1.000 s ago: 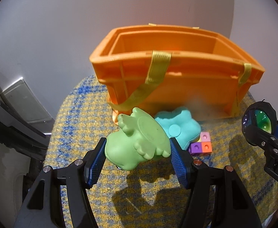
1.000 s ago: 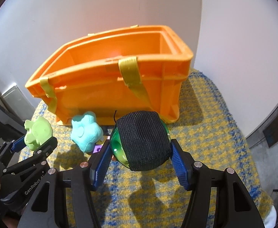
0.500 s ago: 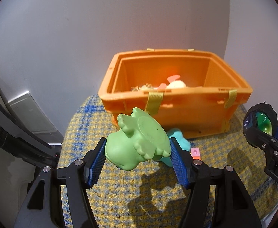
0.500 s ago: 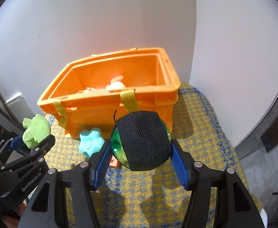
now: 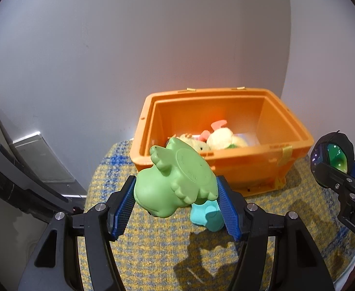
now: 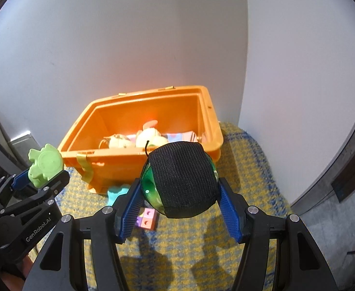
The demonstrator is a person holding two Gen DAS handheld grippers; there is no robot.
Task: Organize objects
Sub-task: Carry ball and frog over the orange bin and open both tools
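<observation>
My left gripper (image 5: 176, 203) is shut on a light green toy animal (image 5: 175, 181) and holds it above the rug, in front of the orange bin (image 5: 296, 126). The toy also shows in the right wrist view (image 6: 45, 166). My right gripper (image 6: 178, 208) is shut on a green ball with a black mesh cover (image 6: 182, 179), held up in front of the bin (image 6: 212, 118). The ball also shows in the left wrist view (image 5: 333, 154). The bin holds several plush toys (image 5: 222, 138).
A teal flower-shaped toy (image 5: 205, 214) and a small block of pink, purple and orange cubes (image 6: 147, 219) lie on the yellow and blue woven rug (image 6: 245, 160) before the bin. White walls meet in a corner behind the bin. A grey panel (image 5: 44, 162) stands at left.
Both grippers have risen and pulled back with their toys. The bin now looks smaller and lower, and its inside with the plush toys has come into view.
</observation>
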